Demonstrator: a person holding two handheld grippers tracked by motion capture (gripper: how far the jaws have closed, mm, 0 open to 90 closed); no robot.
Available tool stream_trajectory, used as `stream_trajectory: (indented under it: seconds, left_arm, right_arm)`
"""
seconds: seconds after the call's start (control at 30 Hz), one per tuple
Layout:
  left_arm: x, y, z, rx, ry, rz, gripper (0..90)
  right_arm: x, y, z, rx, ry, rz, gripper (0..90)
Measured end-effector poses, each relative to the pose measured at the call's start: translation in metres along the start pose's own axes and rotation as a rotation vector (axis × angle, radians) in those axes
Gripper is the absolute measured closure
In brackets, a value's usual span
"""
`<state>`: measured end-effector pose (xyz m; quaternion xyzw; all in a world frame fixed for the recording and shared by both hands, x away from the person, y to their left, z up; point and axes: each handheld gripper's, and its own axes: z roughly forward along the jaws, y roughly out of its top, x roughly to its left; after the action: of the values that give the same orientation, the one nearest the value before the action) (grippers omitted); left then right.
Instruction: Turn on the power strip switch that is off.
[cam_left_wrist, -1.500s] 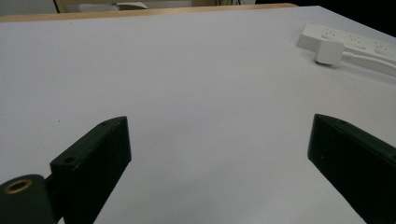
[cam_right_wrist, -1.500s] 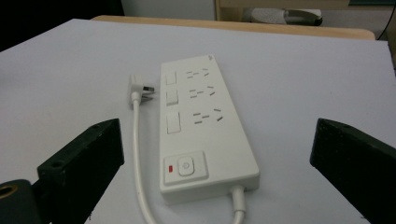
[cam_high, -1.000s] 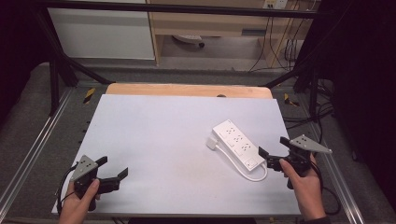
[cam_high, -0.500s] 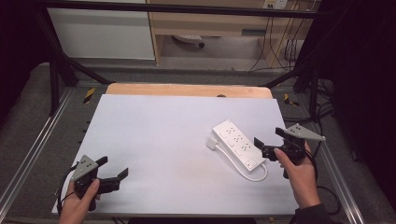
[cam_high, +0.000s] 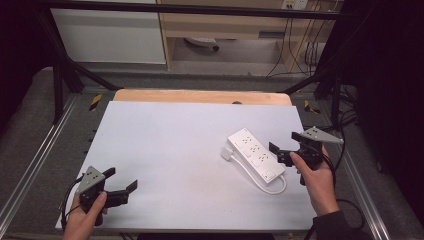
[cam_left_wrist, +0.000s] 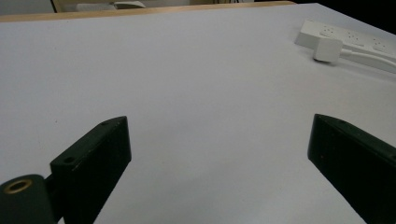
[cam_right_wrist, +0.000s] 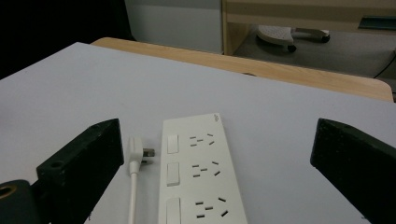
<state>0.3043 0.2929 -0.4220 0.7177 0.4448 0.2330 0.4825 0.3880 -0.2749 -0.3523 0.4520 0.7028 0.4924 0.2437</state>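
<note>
While the left gripper (cam_high: 121, 183) sits low at the near-left corner of the table (cam_high: 165, 135), jaws spread wide w/ nothing between them, it looks parked and not part of the work for now; its own view has bare white tabletop ahead and the power strip (cam_left_wrist: 348, 39) far off at the upper right. Moving right, the power strip (cam_high: 256, 154) lies flat on the right half of the table, angled, sockets up, its white cord (cam_high: 274, 188) looping round the near end and the plug (cam_high: 227, 153) lying just beside its left edge. Furthest right, the right gripper (cam_high: 284, 146) hangs just off the strip's right side, jaws released and empty, pointing at it. From the right gripper view the strip (cam_right_wrist: 198, 172) runs up the middle between the spread jaws, plug (cam_right_wrist: 136, 151) to its left. Step in hand, as it reads: approach to grab the strip, approx. lined up but no contact yet. Next move prob. needs a short push fwd and down so the jaws straddle the body, then a squeeze; care not to trap the cord.
</note>
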Motion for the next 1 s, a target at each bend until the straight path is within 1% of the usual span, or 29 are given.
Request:
stream_trajectory:
  seconds: [0.17, 0.33, 0.6, 0.7, 0.83, 1.0]
  left_arm:
    - [0.0, 0.0, 0.0, 0.0, -0.002, 0.002, 5.9]
    - [0.0, 0.0, 0.0, 0.0, -0.002, 0.003, 5.9]
    - [0.0, 0.0, 0.0, 0.0, -0.003, 0.003, 5.9]
    - [0.0, 0.0, 0.0, 0.0, -0.003, 0.004, 5.9]
    - [0.0, 0.0, 0.0, 0.001, -0.001, 0.003, 5.9]
    - [0.0, 0.0, 0.0, 0.001, -0.002, 0.004, 5.9]
  right_arm:
    - [-0.001, 0.002, 0.003, -0.005, 0.002, 0.003, 3.1]
    - [-0.001, 0.004, 0.009, -0.004, -0.002, -0.006, 3.1]
    - [0.0, 0.008, 0.017, -0.002, -0.005, 0.001, 5.0]
    - [-0.001, 0.009, 0.021, -0.003, -0.006, 0.003, 6.7]
    - [0.0, 0.009, 0.025, -0.003, -0.011, 0.006, 11.6]
    - [0.001, 0.009, 0.031, -0.003, -0.012, -0.001, 16.0]
